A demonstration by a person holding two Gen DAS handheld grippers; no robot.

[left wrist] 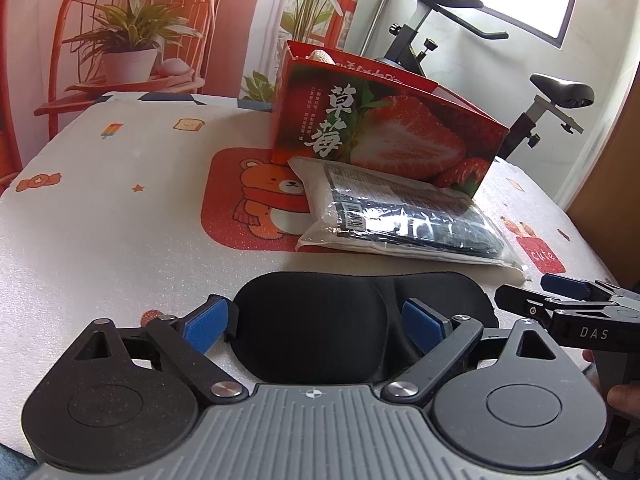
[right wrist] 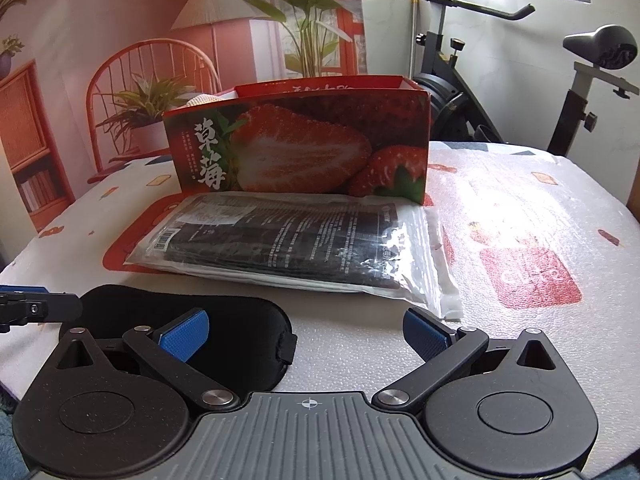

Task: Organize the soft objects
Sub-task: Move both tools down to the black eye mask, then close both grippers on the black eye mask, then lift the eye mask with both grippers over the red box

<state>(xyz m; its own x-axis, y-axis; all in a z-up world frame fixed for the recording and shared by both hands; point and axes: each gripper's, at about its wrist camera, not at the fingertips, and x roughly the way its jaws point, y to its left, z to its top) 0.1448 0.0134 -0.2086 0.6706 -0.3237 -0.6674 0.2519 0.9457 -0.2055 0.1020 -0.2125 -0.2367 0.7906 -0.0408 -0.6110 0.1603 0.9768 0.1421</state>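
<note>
A black padded eye mask [left wrist: 360, 320] lies on the table's near edge. My left gripper [left wrist: 316, 320] stands open around its left eye cup, with the blue pads [left wrist: 208, 322] beside the fabric and not visibly pressing it. My right gripper [right wrist: 306, 336] is open just right of the mask [right wrist: 240, 332], whose strap end lies under its left finger; nothing sits between its pads. A clear bag of dark folded fabric [left wrist: 408, 216] [right wrist: 300, 248] lies behind, against a red strawberry box [left wrist: 384, 132] [right wrist: 300, 148]. Something cream-coloured [left wrist: 320, 56] pokes out of the box.
The table [left wrist: 100, 220] has a white foam cover printed with a bear and small motifs. An exercise bike [right wrist: 580, 80] stands behind at the right. The right gripper [left wrist: 532, 292] shows at the right of the left wrist view, with a person's finger [left wrist: 624, 398] below it.
</note>
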